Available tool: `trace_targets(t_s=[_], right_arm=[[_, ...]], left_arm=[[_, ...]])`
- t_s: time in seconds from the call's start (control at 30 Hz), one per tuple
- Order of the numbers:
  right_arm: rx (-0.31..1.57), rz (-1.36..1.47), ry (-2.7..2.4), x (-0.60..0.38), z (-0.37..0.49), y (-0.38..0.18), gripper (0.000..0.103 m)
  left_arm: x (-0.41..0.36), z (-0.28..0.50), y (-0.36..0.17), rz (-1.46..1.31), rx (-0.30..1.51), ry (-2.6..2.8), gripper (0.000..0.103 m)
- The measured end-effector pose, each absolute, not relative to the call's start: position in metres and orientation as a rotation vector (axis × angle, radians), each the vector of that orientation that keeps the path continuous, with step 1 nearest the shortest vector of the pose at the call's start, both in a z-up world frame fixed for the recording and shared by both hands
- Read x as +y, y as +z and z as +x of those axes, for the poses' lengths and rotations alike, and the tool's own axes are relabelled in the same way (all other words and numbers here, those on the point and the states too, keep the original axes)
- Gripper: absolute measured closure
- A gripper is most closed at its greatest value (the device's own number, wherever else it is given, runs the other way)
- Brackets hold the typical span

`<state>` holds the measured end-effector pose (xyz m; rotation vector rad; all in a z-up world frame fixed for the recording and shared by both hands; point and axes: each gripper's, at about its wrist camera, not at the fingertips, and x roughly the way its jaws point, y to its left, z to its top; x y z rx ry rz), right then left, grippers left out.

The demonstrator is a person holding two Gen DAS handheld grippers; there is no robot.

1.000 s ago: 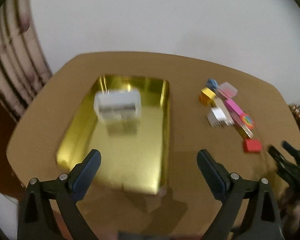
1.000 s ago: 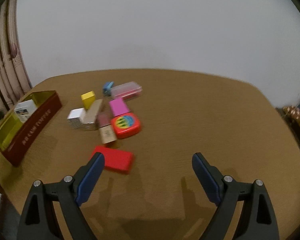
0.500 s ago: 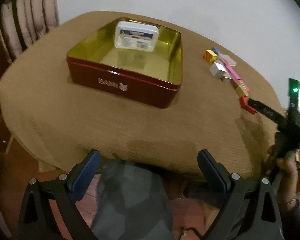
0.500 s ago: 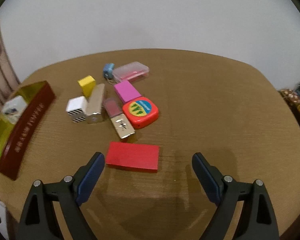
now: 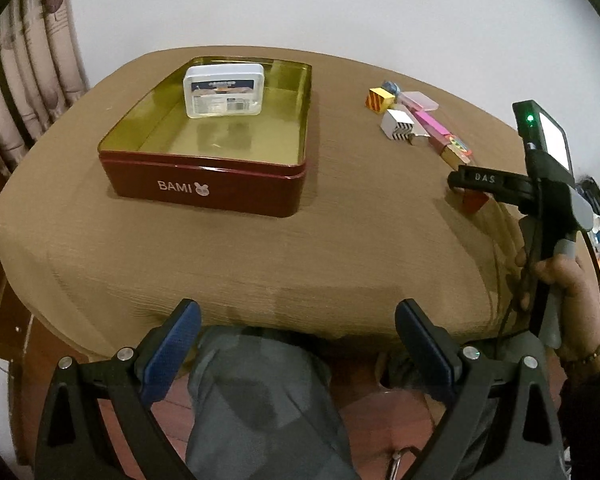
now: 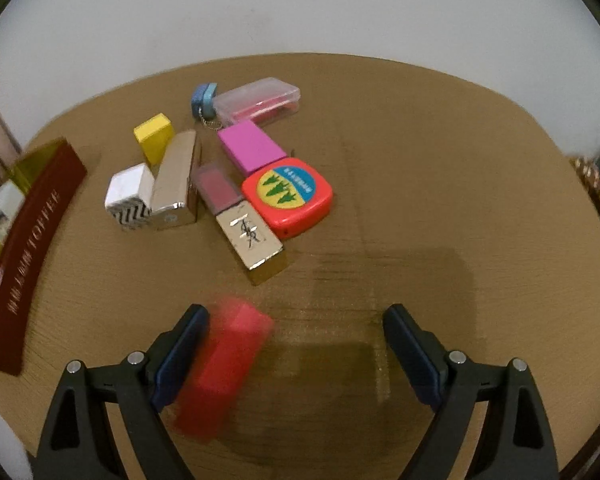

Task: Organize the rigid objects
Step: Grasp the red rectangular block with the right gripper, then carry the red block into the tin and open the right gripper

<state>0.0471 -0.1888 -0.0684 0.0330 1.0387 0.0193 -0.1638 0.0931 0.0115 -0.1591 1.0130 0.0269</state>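
1. Right gripper (image 6: 296, 354) spread wide, grasping nothing; red box (image 6: 220, 368) lying between the blue pads, close against the left pad (image 6: 180, 356) (contact not certain, box blurred), with bare tabletop between it and the right pad.
2. Long axis of the red box running from near-left to far-right, roughly along the line of the fingers, far end tilted toward the middle of the gap.
3. Just beyond, a gold bar (image 6: 252, 240) pointing near-right to far-left, touching a red tape measure (image 6: 288, 196); farther on, a pink block (image 6: 250, 146), a clear case (image 6: 260, 102), a yellow block (image 6: 154, 140), a tan box (image 6: 176, 182) and a striped white cube (image 6: 130, 194), all packed close.
4. Open brown table (image 6: 440, 180) right of the cluster, out to the rounded far edge.
5. Left gripper (image 5: 298, 350) also spread and empty, hanging off the near table edge, over the person's lap.
6. Red tin (image 5: 204, 184) well left of the cluster, gold-lined, holding one white container (image 5: 224, 90) against its far wall; rest of the tin floor bare (roomy).
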Motion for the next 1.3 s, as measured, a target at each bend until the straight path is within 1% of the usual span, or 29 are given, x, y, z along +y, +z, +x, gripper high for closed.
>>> trace_targets(t_s=[0.07,0.1,0.13,0.17,0.2,0.23,0.27,0.3,0.37,0.4,0.5,0.57,0.6,0.63,0.67,0.7,0.77,0.9,0.93,0.97,1.0,1.03,1.17,1.3], right_arm=[[1.023,0.033,0.025,-0.19,0.044,-0.068,0.013],[1.015,0.024,0.022,-0.19,0.041,-0.067,0.021],[1.003,0.019,0.026,-0.191,0.038,-0.065,0.033],[0.997,0.015,0.027,-0.192,0.036,-0.063,0.04],[0.994,0.017,0.038,-0.194,0.033,-0.062,0.055],[0.998,0.02,0.052,-0.196,0.032,-0.06,0.066],[1.004,0.025,0.062,-0.198,0.03,-0.059,0.069],[1.008,0.031,0.071,-0.201,0.028,-0.058,0.076],[1.017,0.048,0.102,-0.207,0.026,-0.057,0.08],[1.02,0.054,0.115,-0.209,0.025,-0.057,0.082],[1.025,0.097,0.172,-0.22,0.024,-0.057,0.082],[1.026,0.119,0.185,-0.223,0.026,-0.056,0.078],[1.022,0.129,0.188,-0.226,0.024,-0.054,0.066],[1.016,0.128,0.182,-0.227,0.022,-0.052,0.047],[1.007,0.124,0.175,-0.227,0.019,-0.051,0.04],[0.996,0.119,0.173,-0.227,0.018,-0.05,0.037],[0.987,0.1,0.158,-0.226,0.017,-0.049,0.037],[1.032,0.089,0.156,-0.222,0.022,-0.058,0.037],[1.024,0.062,0.145,-0.218,0.022,-0.058,0.046],[1.026,0.033,0.132,-0.215,0.021,-0.059,0.06],[1.029,0.011,0.122,-0.214,0.02,-0.058,0.083],[1.033,0.004,0.12,-0.214,0.019,-0.057,0.088],[1.02,0.009,0.174,-0.208,0.015,-0.042,0.088],[0.99,0.042,0.315,-0.182,0.015,-0.002,0.088]], left_arm=[[0.093,-0.164,0.01,-0.16,1.017,0.032,0.007],[0.093,-0.163,0.008,-0.16,1.024,0.033,0.007],[0.093,-0.163,0.007,-0.161,1.03,0.031,0.007],[0.092,-0.162,0.005,-0.165,1.036,0.033,0.007],[0.092,-0.162,0.003,-0.167,1.049,0.033,0.007],[0.091,-0.161,0.001,-0.167,1.057,0.035,0.007],[0.092,-0.161,-0.002,-0.169,1.07,0.039,0.007],[0.092,-0.16,-0.003,-0.174,1.075,0.042,0.007],[0.095,-0.16,-0.005,-0.197,1.088,0.038,0.007],[0.096,-0.16,-0.006,-0.204,1.09,0.038,0.007],[0.098,-0.161,-0.005,-0.214,1.085,0.038,0.007],[0.097,-0.162,-0.004,-0.206,1.082,0.038,0.007],[0.096,-0.161,-0.003,-0.203,1.082,0.036,0.007],[0.095,-0.161,-0.003,-0.2,1.084,0.033,0.007],[0.095,-0.161,-0.004,-0.199,1.084,0.033,0.007],[0.094,-0.161,-0.004,-0.198,1.084,0.032,0.007],[0.091,-0.161,-0.006,-0.199,1.09,0.032,0.007],[0.092,-0.159,-0.009,-0.198,1.1,0.032,0.007],[0.092,-0.159,-0.008,-0.198,1.099,0.032,0.007],[0.094,-0.159,-0.008,-0.198,1.096,0.033,0.007],[0.095,-0.159,-0.007,-0.2,1.093,0.035,0.007],[0.096,-0.158,-0.007,-0.202,1.094,0.034,0.007],[0.101,-0.16,-0.003,-0.211,1.094,0.028,0.007],[0.103,-0.167,0.007,-0.23,1.082,0.03,0.007]])
